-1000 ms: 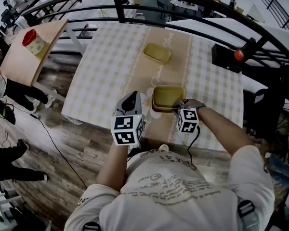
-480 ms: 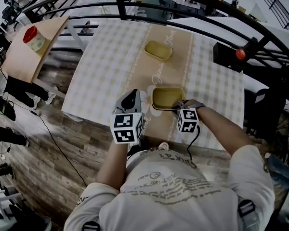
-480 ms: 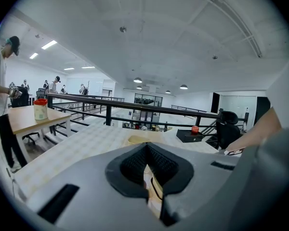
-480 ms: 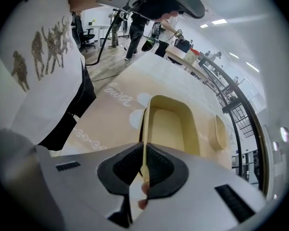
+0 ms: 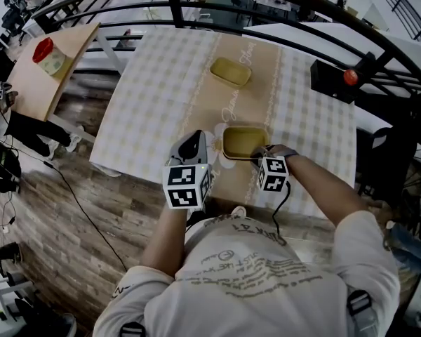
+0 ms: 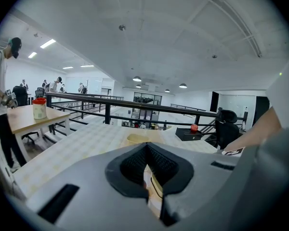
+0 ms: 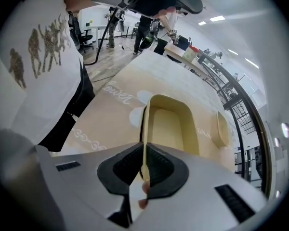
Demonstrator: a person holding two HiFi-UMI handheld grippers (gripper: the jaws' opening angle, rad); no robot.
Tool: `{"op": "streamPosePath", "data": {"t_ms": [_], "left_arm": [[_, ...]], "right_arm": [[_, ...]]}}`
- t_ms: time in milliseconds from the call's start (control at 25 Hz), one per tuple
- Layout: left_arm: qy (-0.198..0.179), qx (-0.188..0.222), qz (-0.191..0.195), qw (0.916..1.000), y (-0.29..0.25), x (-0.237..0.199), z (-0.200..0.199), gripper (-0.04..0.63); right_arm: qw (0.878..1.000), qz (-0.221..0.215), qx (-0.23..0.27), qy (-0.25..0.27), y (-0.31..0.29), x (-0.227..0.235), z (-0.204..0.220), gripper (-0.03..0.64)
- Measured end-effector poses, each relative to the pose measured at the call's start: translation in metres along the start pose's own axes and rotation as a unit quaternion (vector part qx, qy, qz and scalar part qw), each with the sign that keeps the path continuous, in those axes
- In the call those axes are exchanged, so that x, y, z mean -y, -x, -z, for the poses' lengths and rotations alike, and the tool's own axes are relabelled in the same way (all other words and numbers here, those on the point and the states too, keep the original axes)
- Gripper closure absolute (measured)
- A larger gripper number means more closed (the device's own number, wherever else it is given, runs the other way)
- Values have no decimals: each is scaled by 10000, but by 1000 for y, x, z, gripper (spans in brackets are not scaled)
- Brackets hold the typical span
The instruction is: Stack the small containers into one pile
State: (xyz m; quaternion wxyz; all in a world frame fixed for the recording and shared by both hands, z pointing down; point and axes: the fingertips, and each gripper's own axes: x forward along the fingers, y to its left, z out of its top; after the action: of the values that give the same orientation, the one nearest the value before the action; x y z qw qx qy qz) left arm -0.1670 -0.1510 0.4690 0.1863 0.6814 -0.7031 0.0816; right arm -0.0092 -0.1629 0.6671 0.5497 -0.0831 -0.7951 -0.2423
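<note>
Two pale yellow containers are on the checked tablecloth. The nearer container (image 5: 244,142) (image 7: 171,124) sits by the table's near edge, and my right gripper (image 5: 257,153) (image 7: 144,154) is shut on its near right rim, the thin wall standing between the pads. The other container (image 5: 230,71) (image 7: 221,128) (image 6: 139,138) lies further back, apart from both grippers. My left gripper (image 5: 193,139) (image 6: 147,150) hovers just left of the held container, its jaws shut with nothing between them.
A black box with a red ball (image 5: 333,81) stands at the table's right edge. A curved black railing (image 5: 196,30) runs behind the table. A wooden side table with a red-lidded jar (image 5: 49,58) stands at the left. Cables and people's legs are on the floor at the left.
Both grippers and the held container stay almost where they were. The people on the floor at the left have shifted.
</note>
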Motion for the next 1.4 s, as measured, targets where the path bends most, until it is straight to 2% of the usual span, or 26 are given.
{"op": "streamPosePath", "data": {"t_ms": [240,400,600,720,800,1000,1240,1400], "left_arm": [[-1,-64,-26,10000,-2,-2,3,597],[11,-96,-23,10000,-6,-3,4,597],[1,-106,55,9999,-9,2,3,597],[-23,-100,111,9999,-11,4,1,597],[-44,-103,154,9998,-13,6,1,597],[-102,-103,275,9995,-17,15,-1,597],[-178,-127,402,9990,-20,25,-1,597],[-204,-136,452,9987,-21,28,-2,597]], "right_arm": [[9989,-310,138,-328,0,-3,-3,598],[9976,-464,87,-513,1,-3,0,535],[9971,-299,278,-640,11,2,-3,537],[9958,-1,494,-766,21,10,-9,592],[9929,109,647,-995,28,14,-12,597],[9838,23,972,-1504,45,13,-18,600],[9891,148,761,-1249,39,-1,-12,598],[9910,-101,526,-1230,28,-14,-11,583]]}}
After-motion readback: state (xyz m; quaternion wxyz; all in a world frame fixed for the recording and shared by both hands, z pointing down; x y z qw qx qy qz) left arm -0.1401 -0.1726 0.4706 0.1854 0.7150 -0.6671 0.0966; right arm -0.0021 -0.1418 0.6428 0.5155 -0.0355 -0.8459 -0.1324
